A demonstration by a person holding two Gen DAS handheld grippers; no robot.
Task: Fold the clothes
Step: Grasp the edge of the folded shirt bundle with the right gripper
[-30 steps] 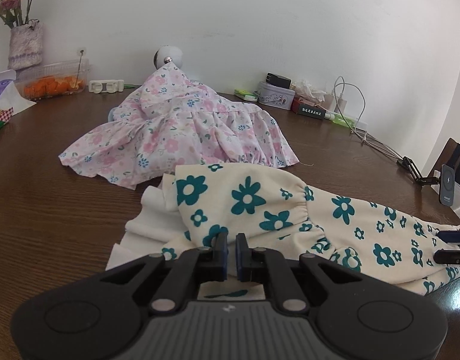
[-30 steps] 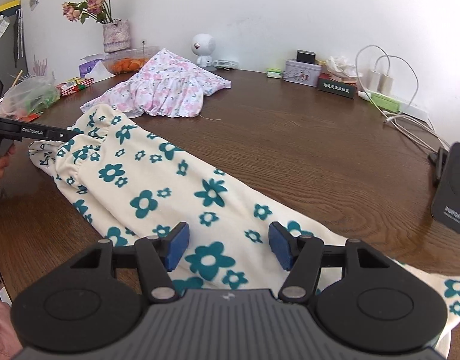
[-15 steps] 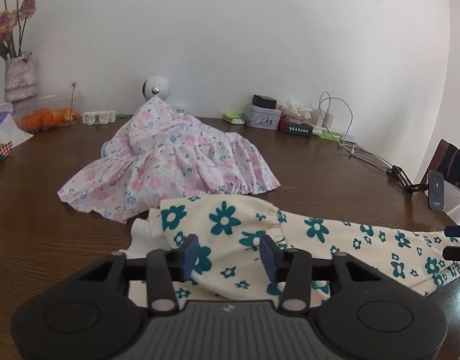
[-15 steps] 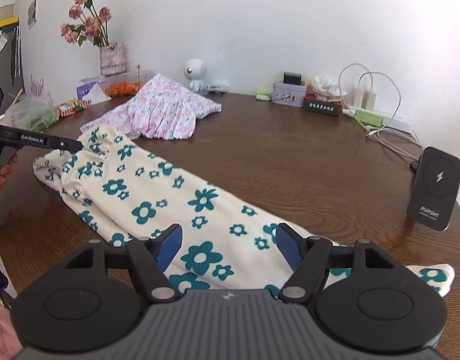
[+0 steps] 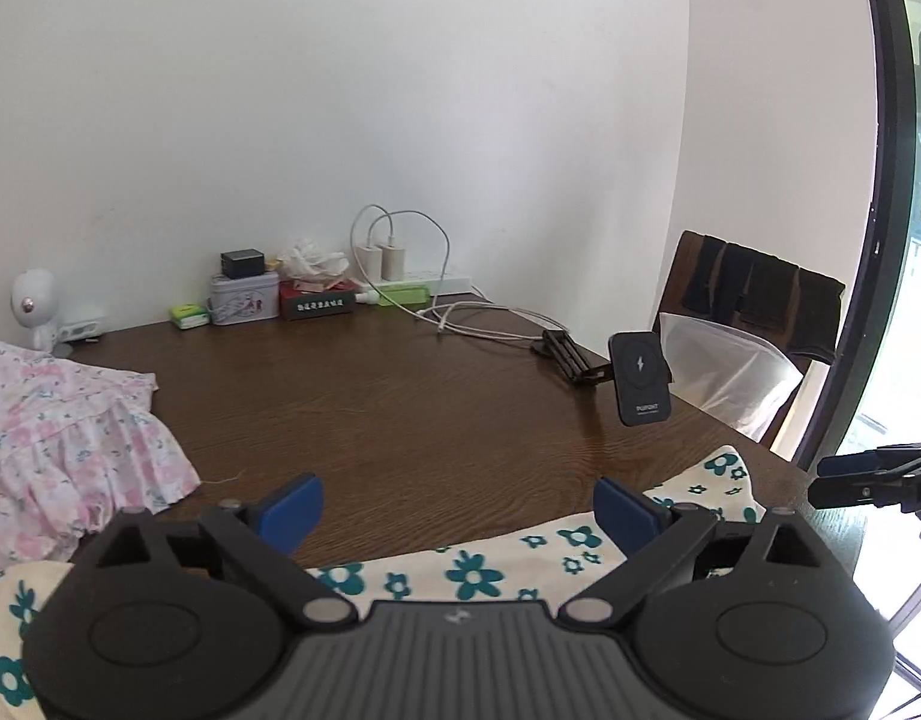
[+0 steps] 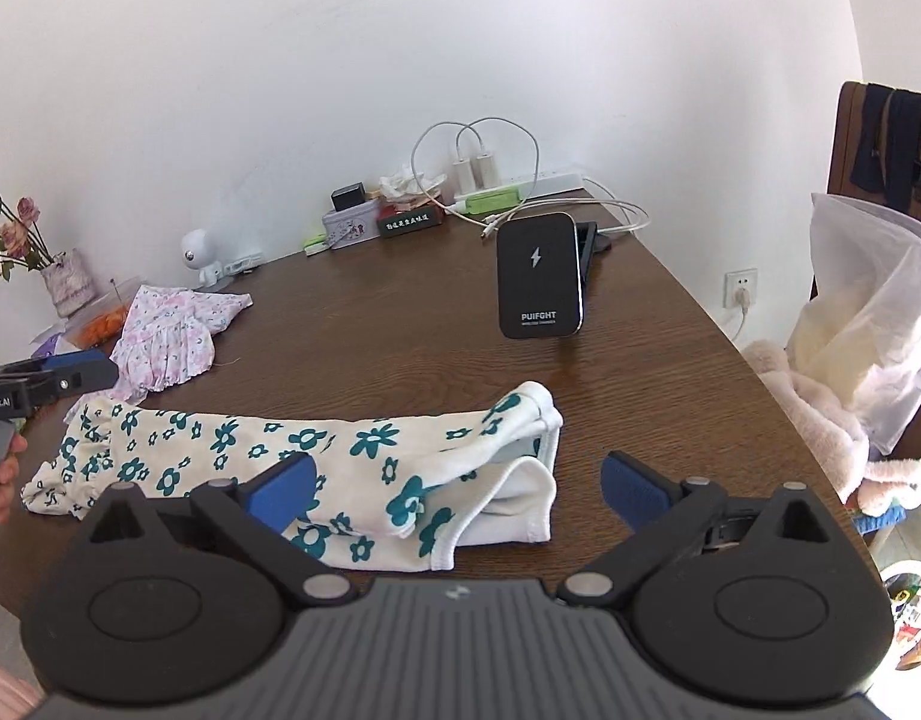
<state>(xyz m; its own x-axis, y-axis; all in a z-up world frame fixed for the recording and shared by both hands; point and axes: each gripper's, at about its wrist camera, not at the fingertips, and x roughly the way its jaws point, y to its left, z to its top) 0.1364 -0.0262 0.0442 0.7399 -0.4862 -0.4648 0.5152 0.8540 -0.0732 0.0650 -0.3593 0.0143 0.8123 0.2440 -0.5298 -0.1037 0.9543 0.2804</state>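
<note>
**Both grippers let go of the folded trousers**

Left wrist view: the left gripper (image 5: 454, 498), pinched on the cloth a second ago, has lifted off and swung right; its blue fingers (image 5: 289, 507) are opening wide with only bare tabletop (image 5: 400, 396) between them. The trousers (image 5: 478, 567), cream knit with teal flowers, lie just under the gripper body. The pink dress (image 5: 64, 444), thin and gathered into ruffles, sits crumpled at left. The right gripper (image 5: 868, 480) shows at the right edge.

Right wrist view: the right gripper (image 6: 454, 480) has also backed away, its fingers opening, nothing pinched. The trousers (image 6: 316, 450) lie in a long band, leg over leg, cuffs stacked at the right end. That fold looks done; a crosswise fold likely remains. The glossy charger (image 6: 538, 276) stands behind.
</note>
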